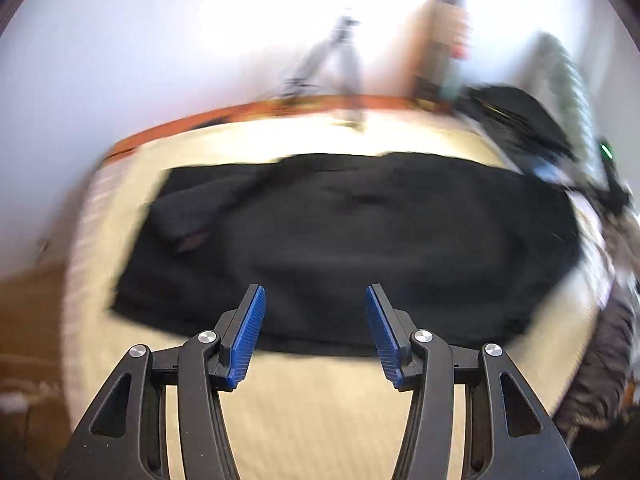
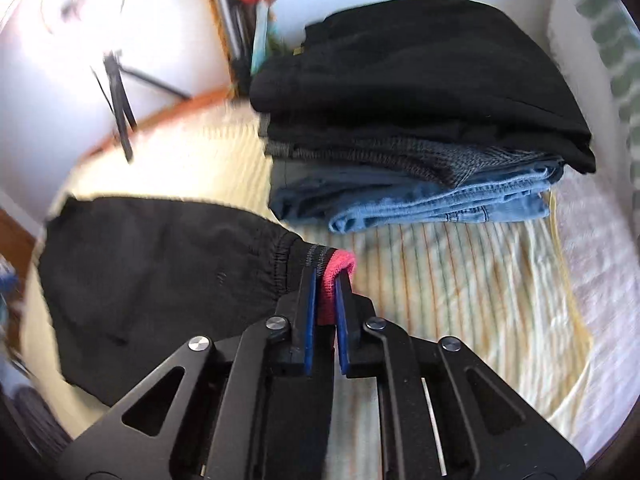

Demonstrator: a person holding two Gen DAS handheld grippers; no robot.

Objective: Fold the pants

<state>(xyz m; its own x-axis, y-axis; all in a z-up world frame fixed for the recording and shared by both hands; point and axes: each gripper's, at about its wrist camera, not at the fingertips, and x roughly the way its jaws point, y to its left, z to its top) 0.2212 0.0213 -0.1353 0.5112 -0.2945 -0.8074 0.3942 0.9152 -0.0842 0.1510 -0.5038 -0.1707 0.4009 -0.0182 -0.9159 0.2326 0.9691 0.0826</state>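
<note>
pants [image 1: 344, 240] flat on striped bedspread [image 1: 320, 408], long axis crosswise to left gripper [image 1: 315, 300] | left gripper: jaws apart, empty, just short of pants' near edge | right gripper [image 2: 326, 280]: clamped on pink-trimmed waistband [image 2: 340, 268] at pants' end, nearer | folded clothes stack [image 2: 420, 120] just beyond pants | tripod [image 2: 118, 96] beyond pants, clear
</note>
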